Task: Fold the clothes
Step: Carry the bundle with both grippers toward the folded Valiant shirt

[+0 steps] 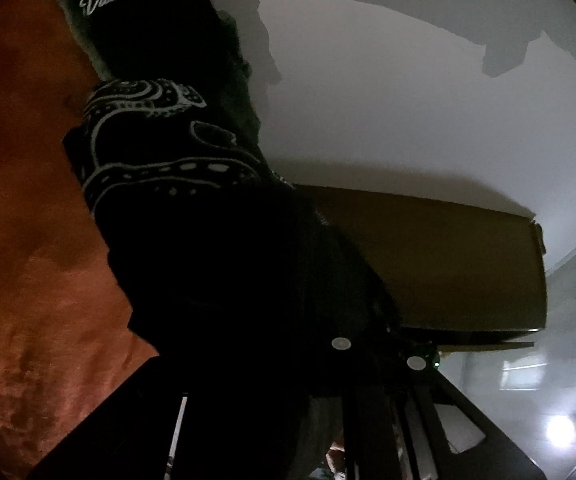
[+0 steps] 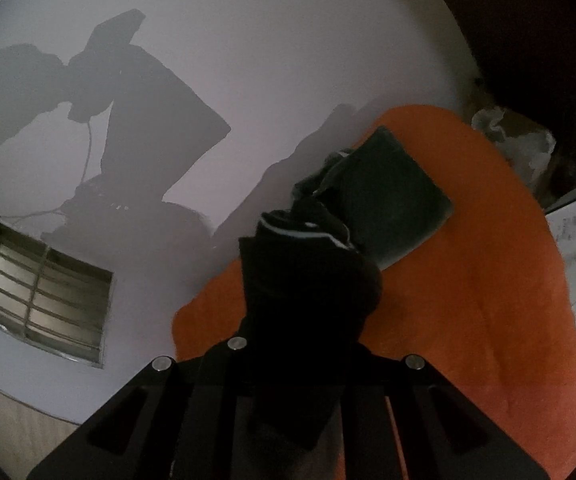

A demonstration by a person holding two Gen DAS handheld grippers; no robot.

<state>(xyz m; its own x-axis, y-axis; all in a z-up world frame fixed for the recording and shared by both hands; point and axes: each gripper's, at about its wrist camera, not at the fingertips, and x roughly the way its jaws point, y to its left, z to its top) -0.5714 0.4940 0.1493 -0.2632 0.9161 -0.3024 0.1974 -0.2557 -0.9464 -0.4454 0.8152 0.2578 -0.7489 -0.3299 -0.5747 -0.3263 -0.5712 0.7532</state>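
Both tongs are clamped on a black garment (image 1: 215,248): left tongs (image 1: 376,344), right tongs (image 2: 300,360). It hangs over an orange blanket (image 2: 468,300).

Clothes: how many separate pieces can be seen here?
2 that I can tell apart. A black garment with white print is held up by both grippers' jaws, and a dark folded piece lies on the orange blanket. More may be hidden in the dim light.

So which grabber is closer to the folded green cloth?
Right, probably. The right gripper holds black clothing just before the folded green cloth; the left gripper sees it farther off.
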